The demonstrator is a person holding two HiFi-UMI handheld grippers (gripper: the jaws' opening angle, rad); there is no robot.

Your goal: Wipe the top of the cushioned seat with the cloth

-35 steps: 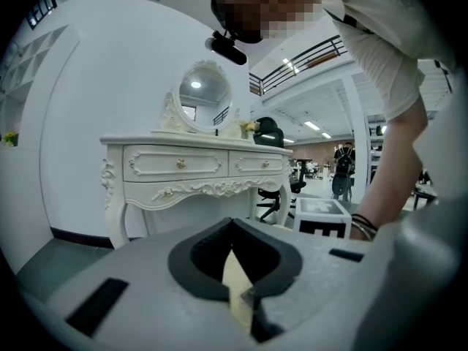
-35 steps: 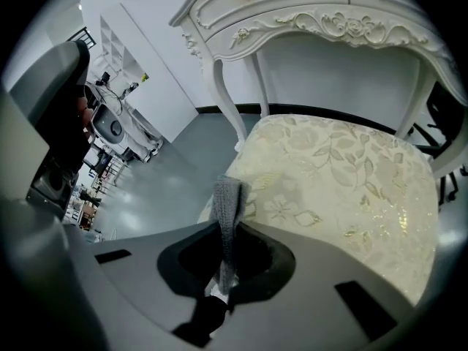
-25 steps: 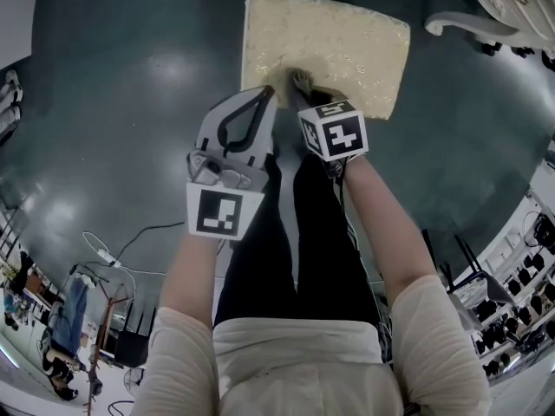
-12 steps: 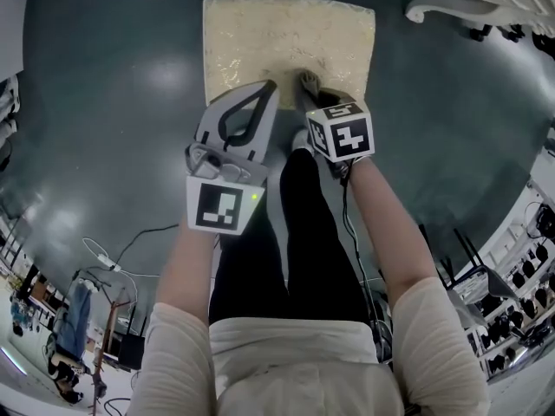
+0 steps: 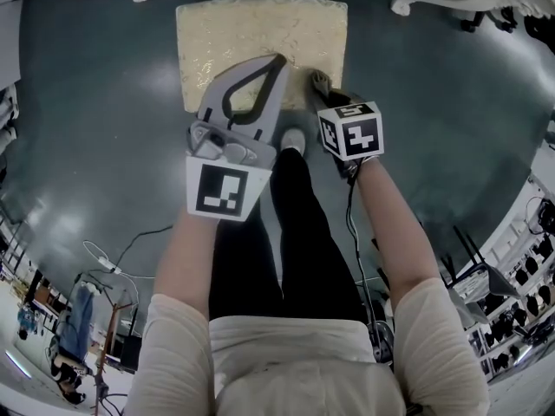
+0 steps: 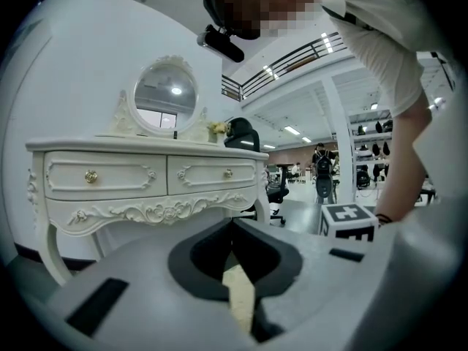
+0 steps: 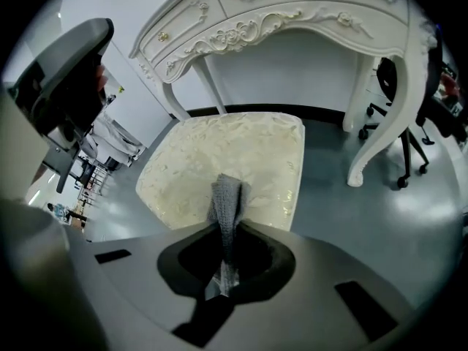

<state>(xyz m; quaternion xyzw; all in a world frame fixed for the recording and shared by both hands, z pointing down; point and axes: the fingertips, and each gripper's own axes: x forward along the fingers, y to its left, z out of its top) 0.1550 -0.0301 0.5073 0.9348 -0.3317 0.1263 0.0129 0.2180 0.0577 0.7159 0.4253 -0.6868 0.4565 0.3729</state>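
Cloth: the grey cloth [image 7: 227, 196] is pinched in my right gripper [image 5: 323, 87], its free end sticking out over the seat's near edge.
Seat: the cream cushioned seat [image 5: 251, 29] stands on the dark floor [image 5: 104, 128], just in front of me.
Right jaws: clamped tight on the cloth, by the seat's near right corner.
Left jaws: my left gripper [image 5: 277, 59] has its tips together with nothing between them, over the seat's near edge.
Beyond: a white dressing table [image 7: 292, 13] stands behind the seat.

Glossy dark teal floor [image 5: 104, 146], ornate white dressing table [image 6: 146, 174] with oval mirror [image 6: 166, 97], black office chair [image 6: 278, 191], plain white wall [image 6: 66, 64].
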